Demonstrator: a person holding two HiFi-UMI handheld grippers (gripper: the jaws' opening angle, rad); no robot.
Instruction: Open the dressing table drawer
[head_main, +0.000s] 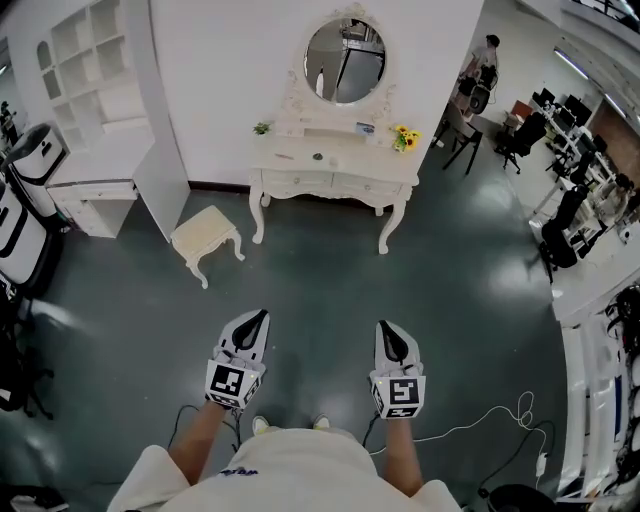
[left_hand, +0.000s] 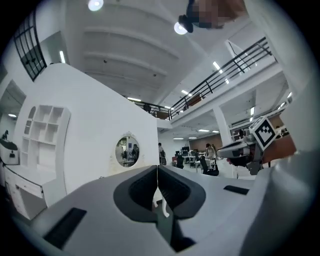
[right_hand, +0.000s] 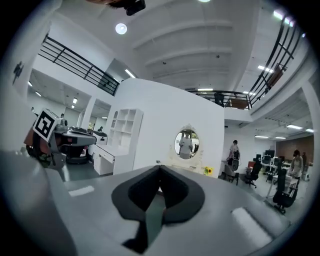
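Both tools first: left gripper (head_main: 260, 318) and right gripper (head_main: 386, 329) stick out level over the dark floor (head_main: 320, 280) just past the person's pale shirt (head_main: 290, 470). They're side by side, and each has its jaws pinched fully together with nothing between them. Well ahead, the dressing table (head_main: 335, 160) stands against the white wall with an oval mirror (head_main: 344, 62) on top. Its drawer (head_main: 297, 182) sits in the front rail, pushed in. Yellow flowers (head_main: 405, 138) sit at the tabletop's back right corner, a little green plant (head_main: 262, 128) at the back left. A cream stool (head_main: 206, 238) stands off the table's front left leg, beside the drawers rather than in front of them. A white cable (head_main: 480, 425) snakes over the floor on the right.
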